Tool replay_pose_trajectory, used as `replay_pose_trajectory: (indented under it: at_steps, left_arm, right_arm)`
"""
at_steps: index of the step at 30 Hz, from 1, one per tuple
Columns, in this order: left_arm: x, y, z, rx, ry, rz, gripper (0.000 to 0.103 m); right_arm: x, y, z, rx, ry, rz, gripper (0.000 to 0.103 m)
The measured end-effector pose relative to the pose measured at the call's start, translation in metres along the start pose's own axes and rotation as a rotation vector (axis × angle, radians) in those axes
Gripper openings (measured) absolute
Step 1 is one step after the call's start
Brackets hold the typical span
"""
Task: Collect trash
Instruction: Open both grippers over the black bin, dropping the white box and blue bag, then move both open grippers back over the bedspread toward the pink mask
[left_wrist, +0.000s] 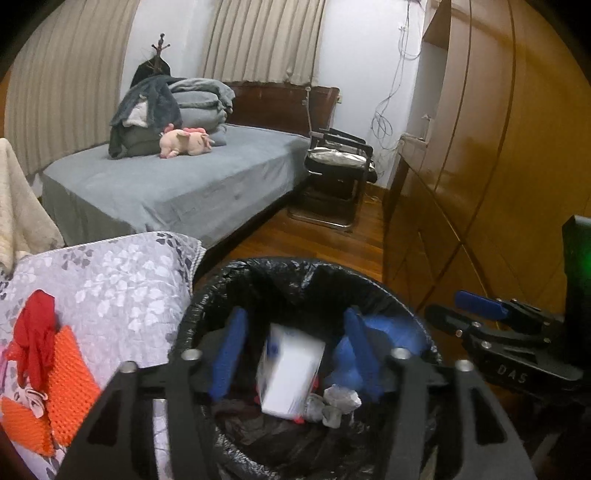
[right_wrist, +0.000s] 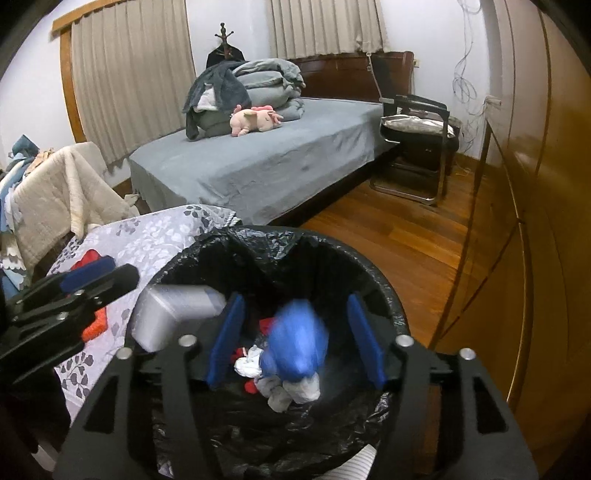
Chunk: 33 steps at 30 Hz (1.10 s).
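A bin lined with a black bag (left_wrist: 295, 264) (right_wrist: 280, 236) stands right below both grippers. My left gripper (left_wrist: 295, 317) (right_wrist: 107, 275) is open above it. A blurred white box (left_wrist: 291, 373) (right_wrist: 173, 314) lies loose between its blue pads, touching neither. My right gripper (right_wrist: 295, 302) (left_wrist: 458, 312) is open too. A blurred blue object (right_wrist: 295, 343) (left_wrist: 388, 332) hangs free between its pads, over the bin's inside. Crumpled white paper (left_wrist: 340, 402) (right_wrist: 295, 391) and small red bits lie at the bottom of the bag.
Left of the bin is a flower-patterned quilt (left_wrist: 122, 288) with red and orange cloths (left_wrist: 55, 369) on it. Behind stand a grey bed (left_wrist: 166, 184) with folded blankets and a pink plush toy, and a black chair (left_wrist: 340, 166). A wooden wardrobe (left_wrist: 480, 147) lines the right side.
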<state>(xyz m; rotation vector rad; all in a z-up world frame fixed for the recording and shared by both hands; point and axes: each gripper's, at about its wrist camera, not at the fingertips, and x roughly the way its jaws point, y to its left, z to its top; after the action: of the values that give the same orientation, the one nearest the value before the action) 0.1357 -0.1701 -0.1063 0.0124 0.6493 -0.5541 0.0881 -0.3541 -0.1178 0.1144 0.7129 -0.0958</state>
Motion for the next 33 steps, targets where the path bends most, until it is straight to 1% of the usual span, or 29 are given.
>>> replay_pose_trajectory:
  at_steps: [3,4,5,8,11,17,23,28,33]
  left_arm:
    - [-0.004,0.005,-0.001,-0.006,0.004,0.012,0.064]
    - [-0.007,0.008,-0.002,-0.009,0.001,0.02,0.068]
    - [-0.011,0.012,-0.003,-0.015,-0.002,0.032,0.073]
    - [-0.024,0.023,-0.004,-0.029,-0.016,0.062,0.083]
    - [-0.04,0.039,-0.005,-0.04,-0.031,0.09,0.089]
    - [-0.071,0.07,-0.009,-0.078,-0.06,0.163,0.094]
    - [-0.102,0.104,-0.017,-0.119,-0.085,0.243,0.095]
    - [-0.119,0.132,-0.026,-0.158,-0.094,0.309,0.095]
    - [-0.135,0.164,-0.039,-0.193,-0.098,0.375,0.095]
  right_arm:
    - [-0.002,-0.002,-0.002,0.008,-0.007,-0.011,0.077]
    - [-0.003,-0.002,-0.002,0.01,-0.01,-0.015,0.086]
    - [-0.005,-0.001,-0.002,0.014,-0.017,-0.022,0.09]
    - [-0.009,0.002,-0.001,0.019,-0.027,-0.016,0.095]
    - [-0.012,0.008,0.001,0.02,-0.033,-0.003,0.095]
    - [-0.016,0.036,0.01,-0.007,-0.056,0.046,0.096]
    - [-0.011,0.076,0.019,-0.041,-0.065,0.116,0.096]
    - [-0.004,0.117,0.025,-0.101,-0.064,0.173,0.096]
    - [0.005,0.149,0.027,-0.135,-0.056,0.216,0.096]
